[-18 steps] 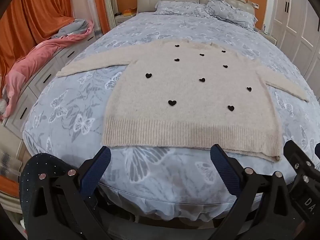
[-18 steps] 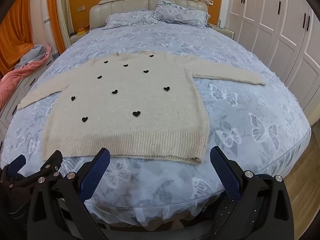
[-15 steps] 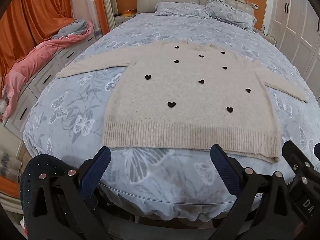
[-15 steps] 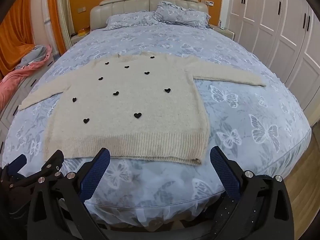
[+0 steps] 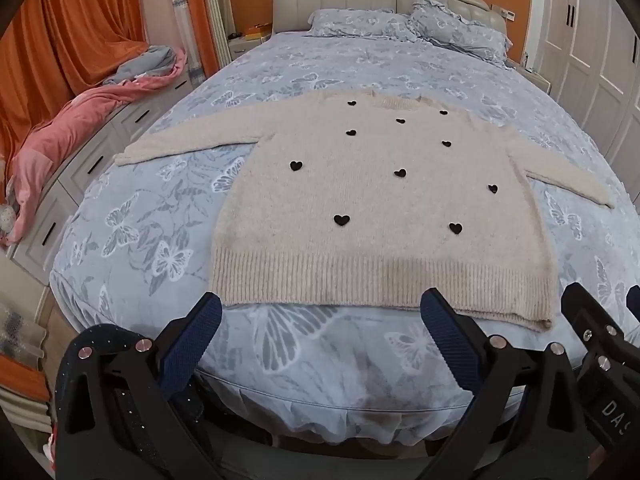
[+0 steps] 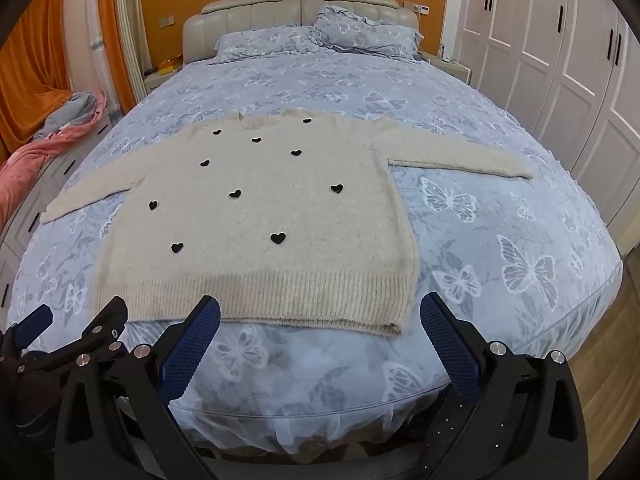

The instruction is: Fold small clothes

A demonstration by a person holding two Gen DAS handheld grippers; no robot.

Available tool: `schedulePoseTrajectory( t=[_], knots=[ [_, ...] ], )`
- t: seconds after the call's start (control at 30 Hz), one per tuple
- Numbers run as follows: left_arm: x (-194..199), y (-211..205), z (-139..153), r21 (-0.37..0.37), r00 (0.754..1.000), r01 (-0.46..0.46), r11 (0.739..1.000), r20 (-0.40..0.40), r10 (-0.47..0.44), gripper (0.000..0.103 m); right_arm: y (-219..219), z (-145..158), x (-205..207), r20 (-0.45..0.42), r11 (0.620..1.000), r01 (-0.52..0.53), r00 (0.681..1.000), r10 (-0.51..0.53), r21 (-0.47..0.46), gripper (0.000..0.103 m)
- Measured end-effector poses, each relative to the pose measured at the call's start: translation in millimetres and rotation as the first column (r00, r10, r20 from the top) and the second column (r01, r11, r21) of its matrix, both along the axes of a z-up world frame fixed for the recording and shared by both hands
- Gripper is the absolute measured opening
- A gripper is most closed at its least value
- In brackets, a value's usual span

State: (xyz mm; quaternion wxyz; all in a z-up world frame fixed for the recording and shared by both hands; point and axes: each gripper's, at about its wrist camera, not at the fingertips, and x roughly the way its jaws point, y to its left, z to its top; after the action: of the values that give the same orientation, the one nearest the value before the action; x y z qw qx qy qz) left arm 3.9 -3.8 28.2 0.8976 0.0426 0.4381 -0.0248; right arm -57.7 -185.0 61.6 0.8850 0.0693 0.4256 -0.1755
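A beige knit sweater with black hearts (image 5: pixel 372 196) lies flat on the bed, front up, both sleeves spread out sideways, ribbed hem toward me. It also shows in the right wrist view (image 6: pixel 260 216). My left gripper (image 5: pixel 320 320) is open and empty, just short of the hem near its left half. My right gripper (image 6: pixel 320 320) is open and empty, just short of the hem's right corner. Each gripper shows at the edge of the other's view.
The bed (image 5: pixel 168 216) has a blue butterfly cover and pillows (image 5: pixel 404 28) at the headboard. A pink blanket (image 5: pixel 72 120) lies on drawers at the left. White wardrobe doors (image 6: pixel 560 60) stand at the right. Wooden floor (image 6: pixel 608 360) lies beside the bed.
Both grippers have moved slightly forward toward the sweater's hem; the sweater sits a little lower in both views. The sweater itself has not moved.
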Motion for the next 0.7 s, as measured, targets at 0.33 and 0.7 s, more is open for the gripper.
schedulePoseTrajectory(
  t=[0.33, 0.7],
  knots=[
    [0.9, -2.3, 2.9, 0.006, 1.0, 0.001, 1.0, 0.006, -0.001, 0.097, -1.7, 5.6, 3.3, -0.002, 1.0, -0.001, 1.0, 0.001, 0.003, 0.098],
    [2.4, -5.3, 4.2, 0.01, 1.0, -0.005, 1.0, 0.012, 0.005, 0.097, -2.0, 4.2, 3.0, -0.003, 1.0, -0.001, 1.0, 0.001, 0.007, 0.098]
  ],
)
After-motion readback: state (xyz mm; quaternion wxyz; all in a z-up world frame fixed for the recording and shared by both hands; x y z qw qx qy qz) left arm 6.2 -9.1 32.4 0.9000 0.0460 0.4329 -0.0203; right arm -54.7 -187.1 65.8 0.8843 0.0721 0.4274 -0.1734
